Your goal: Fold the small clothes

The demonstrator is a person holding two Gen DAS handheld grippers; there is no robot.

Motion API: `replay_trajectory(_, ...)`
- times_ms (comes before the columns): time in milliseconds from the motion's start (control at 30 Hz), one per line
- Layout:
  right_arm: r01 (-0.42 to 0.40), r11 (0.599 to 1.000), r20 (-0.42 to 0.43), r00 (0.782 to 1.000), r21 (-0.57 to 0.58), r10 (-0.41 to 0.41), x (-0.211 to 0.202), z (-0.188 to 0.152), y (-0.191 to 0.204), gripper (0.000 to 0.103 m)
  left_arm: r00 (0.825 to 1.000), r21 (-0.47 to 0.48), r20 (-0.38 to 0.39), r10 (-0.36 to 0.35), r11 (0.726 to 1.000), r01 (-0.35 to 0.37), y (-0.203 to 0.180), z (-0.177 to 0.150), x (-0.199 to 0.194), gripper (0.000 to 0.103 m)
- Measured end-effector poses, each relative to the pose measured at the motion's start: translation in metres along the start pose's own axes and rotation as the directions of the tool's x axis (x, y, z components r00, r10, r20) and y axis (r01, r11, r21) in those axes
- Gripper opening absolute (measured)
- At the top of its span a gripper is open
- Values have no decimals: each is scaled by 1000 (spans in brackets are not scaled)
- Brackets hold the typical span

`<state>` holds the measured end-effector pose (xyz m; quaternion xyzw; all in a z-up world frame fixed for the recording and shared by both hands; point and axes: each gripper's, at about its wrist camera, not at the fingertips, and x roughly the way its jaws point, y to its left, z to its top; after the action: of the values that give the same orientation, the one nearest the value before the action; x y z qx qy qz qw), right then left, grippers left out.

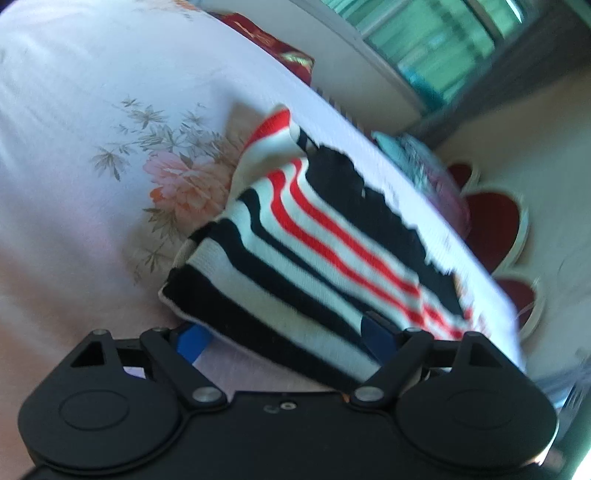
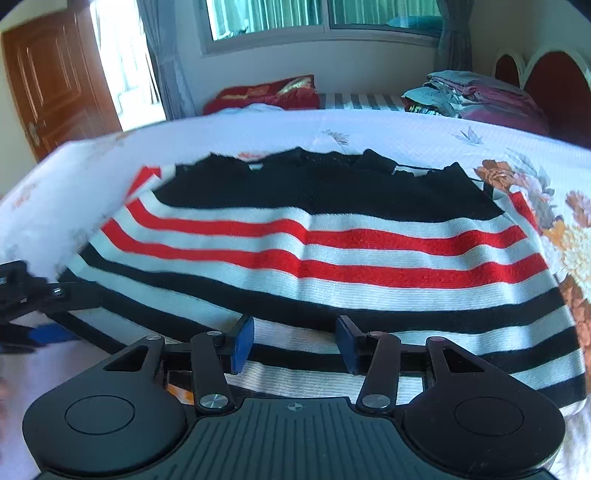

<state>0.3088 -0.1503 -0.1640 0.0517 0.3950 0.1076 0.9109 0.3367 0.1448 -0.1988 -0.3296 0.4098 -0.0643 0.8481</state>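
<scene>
striped sweater point(image 2: 325, 251) on floral bedsheet point(image 1: 74, 129), window point(image 2: 325, 14), wooden door point(image 2: 55, 81)

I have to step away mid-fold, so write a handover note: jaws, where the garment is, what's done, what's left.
Left gripper: jaws open wide, straddling the near edge of the striped black, white and red knit garment; no grip.
Right gripper: jaws open over the same near hem; no grip.
Garment lies spread on the white floral bedsheet.
Done: apparently laid out; no fold visible.
Left: close both on the hem, fold.
</scene>
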Motion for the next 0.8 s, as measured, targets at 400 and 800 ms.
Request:
replay_trajectory(400, 84, 996, 59, 995, 25, -85, 9, 31, -9, 49, 992, -115, 97, -78, 989, 89, 12, 9, 28, 43)
replay_trajectory(800, 106, 984, 47, 994, -141, -101, 34, 15, -1, 51, 979, -94, 196, -64, 992, 83, -2, 7, 18, 15)
